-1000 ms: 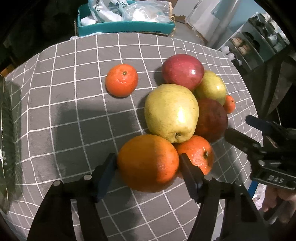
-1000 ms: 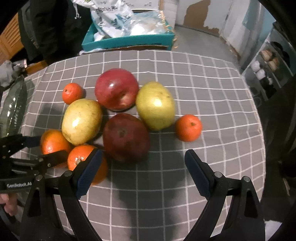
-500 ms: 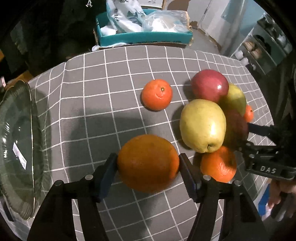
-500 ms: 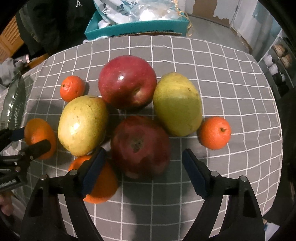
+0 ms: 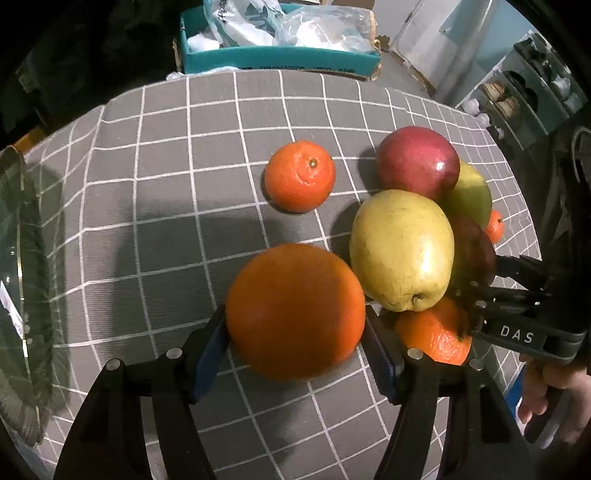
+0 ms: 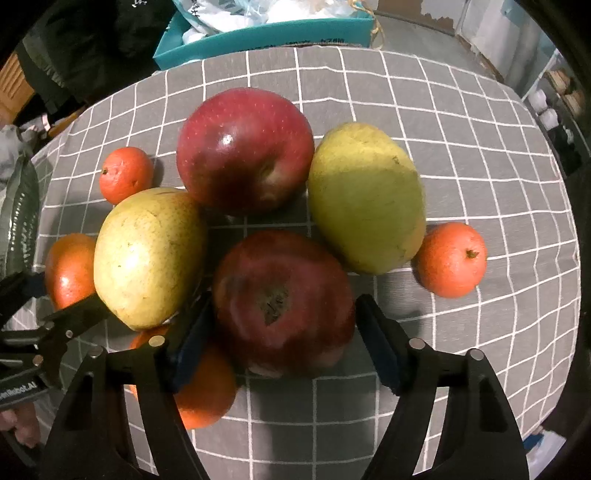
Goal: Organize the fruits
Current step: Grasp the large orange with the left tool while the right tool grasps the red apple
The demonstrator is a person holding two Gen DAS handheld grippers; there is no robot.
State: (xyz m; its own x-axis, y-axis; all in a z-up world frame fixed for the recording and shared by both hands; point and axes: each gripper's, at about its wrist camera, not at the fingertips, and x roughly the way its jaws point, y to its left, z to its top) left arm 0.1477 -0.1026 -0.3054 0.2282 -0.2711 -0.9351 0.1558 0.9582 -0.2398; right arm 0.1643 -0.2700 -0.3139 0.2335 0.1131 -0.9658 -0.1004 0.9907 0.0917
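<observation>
The left hand-held gripper (image 5: 295, 332) clamps the orange (image 5: 295, 310), lifted clear to move — the right hand-held gripper (image 6: 282, 328), just closing, brackets the dark apple (image 6: 282, 299), seemingly touching.

On your desk (image 6: 461, 129), two apples (image 6: 245, 147) and two pears (image 6: 365, 195) cluster together, small oranges (image 6: 450, 258) at either flank; a box (image 6: 266, 33) sits behind, a glass plate (image 5: 22, 280) at far left.
</observation>
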